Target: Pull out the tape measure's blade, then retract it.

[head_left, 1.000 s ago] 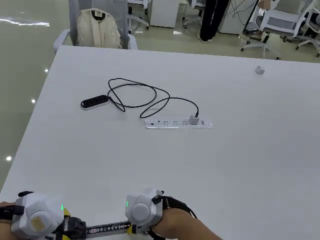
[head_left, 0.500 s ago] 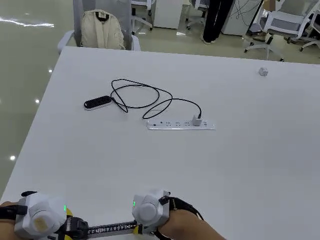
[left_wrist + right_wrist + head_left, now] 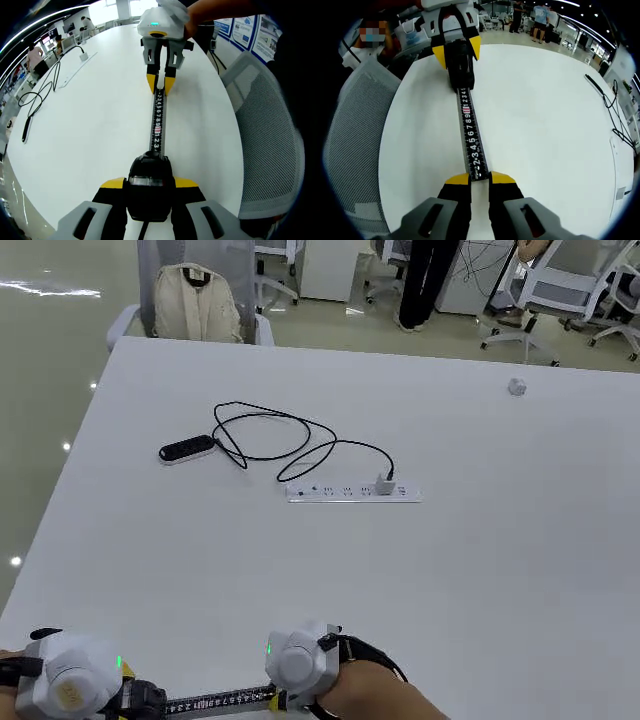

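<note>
Clamping the tape measure case (image 3: 149, 172) by the near edge of the table (image 3: 420, 580), L gripper (image 3: 149, 182) jaws squeeze its sides. From it the blade (image 3: 157, 120) spans to R gripper (image 3: 480, 178), jaws pinched on the tip. Gap betw. grippers looks slightly wider vs 1 s ago, so pull-out prob. ongoing, retract not begun.

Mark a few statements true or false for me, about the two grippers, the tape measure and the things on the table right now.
The left gripper grips the tape case. True.
The blade is fully retracted. False: it spans from the case to the right gripper.
The right gripper holds the blade's tip. True.
Nothing is plugged into the power strip. False: a white plug sits in it.
</note>
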### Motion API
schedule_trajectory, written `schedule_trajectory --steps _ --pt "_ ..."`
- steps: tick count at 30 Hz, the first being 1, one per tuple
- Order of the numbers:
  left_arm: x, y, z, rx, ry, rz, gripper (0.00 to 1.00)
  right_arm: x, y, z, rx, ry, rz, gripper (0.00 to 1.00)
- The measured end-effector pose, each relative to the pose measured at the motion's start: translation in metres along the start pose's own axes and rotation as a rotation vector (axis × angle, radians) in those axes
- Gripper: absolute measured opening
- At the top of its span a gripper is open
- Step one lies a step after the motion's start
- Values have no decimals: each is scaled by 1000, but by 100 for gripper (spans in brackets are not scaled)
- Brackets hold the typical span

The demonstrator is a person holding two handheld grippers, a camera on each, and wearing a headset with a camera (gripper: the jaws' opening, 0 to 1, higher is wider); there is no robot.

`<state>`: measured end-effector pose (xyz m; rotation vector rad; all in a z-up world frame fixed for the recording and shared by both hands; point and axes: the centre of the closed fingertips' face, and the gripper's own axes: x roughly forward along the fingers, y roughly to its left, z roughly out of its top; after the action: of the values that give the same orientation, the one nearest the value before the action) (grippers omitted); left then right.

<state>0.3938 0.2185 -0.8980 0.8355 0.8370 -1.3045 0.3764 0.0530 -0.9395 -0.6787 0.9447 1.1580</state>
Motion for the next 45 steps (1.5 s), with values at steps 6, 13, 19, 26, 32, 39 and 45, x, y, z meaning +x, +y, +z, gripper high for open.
schedule_trajectory --steps 6,13,19,26,32,39,45 --pt "0 0 0 -1 -1 0 30 -2 -1 -5 2 1 -3 11" --pt "0 0 1 -2 -12 5 30 -5 -3 -10 19 -22 4 11" --pt "1 0 1 -3 -5 3 30 -6 -3 -11 18 -20 7 11" --pt "1 1 1 -8 -3 -1 30 -8 -3 -15 29 -28 13 12" --pt "1 1 0 -6 -4 1 30 -12 -4 -23 37 -38 12 12" --pt "1 1 1 -6 -5 -2 30 -13 -4 -25 41 -37 12 12" --pt "1 1 1 -10 -9 0 30 -15 -6 -28 45 -43 12 12"
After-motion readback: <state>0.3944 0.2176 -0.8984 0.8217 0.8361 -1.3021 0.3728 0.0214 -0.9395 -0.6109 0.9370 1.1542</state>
